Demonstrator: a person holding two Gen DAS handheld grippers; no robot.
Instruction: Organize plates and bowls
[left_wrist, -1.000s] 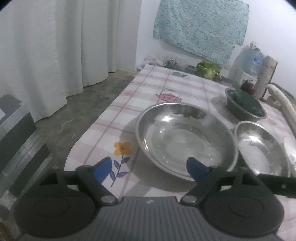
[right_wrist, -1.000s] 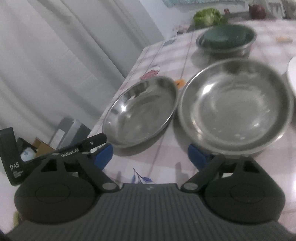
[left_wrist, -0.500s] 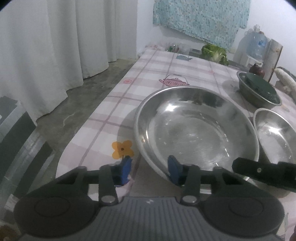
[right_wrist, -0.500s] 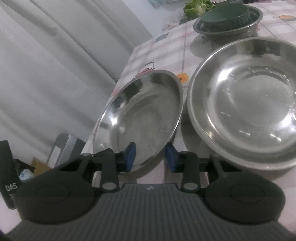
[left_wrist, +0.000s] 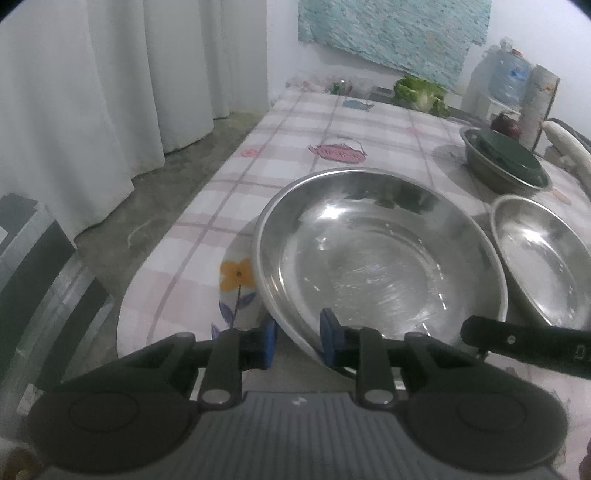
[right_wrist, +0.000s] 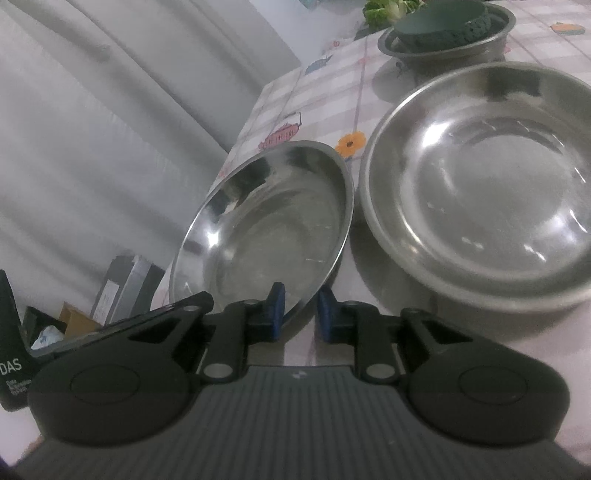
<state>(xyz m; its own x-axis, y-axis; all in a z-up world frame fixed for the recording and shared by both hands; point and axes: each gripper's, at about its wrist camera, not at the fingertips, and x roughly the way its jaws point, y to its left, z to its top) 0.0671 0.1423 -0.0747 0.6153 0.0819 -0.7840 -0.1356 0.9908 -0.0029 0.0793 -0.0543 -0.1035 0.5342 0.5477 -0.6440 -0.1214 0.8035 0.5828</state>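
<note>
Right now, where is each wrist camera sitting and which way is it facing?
Left wrist: low at the table's near end, looking along it over the near steel dish; the left gripper straddles its rim.
Right wrist: further right, angled left toward the curtain; the right gripper straddles the same dish's rim.
Shared: that dish, the second steel dish, the green bowl; each view also catches a black part of the other gripper.
</note>
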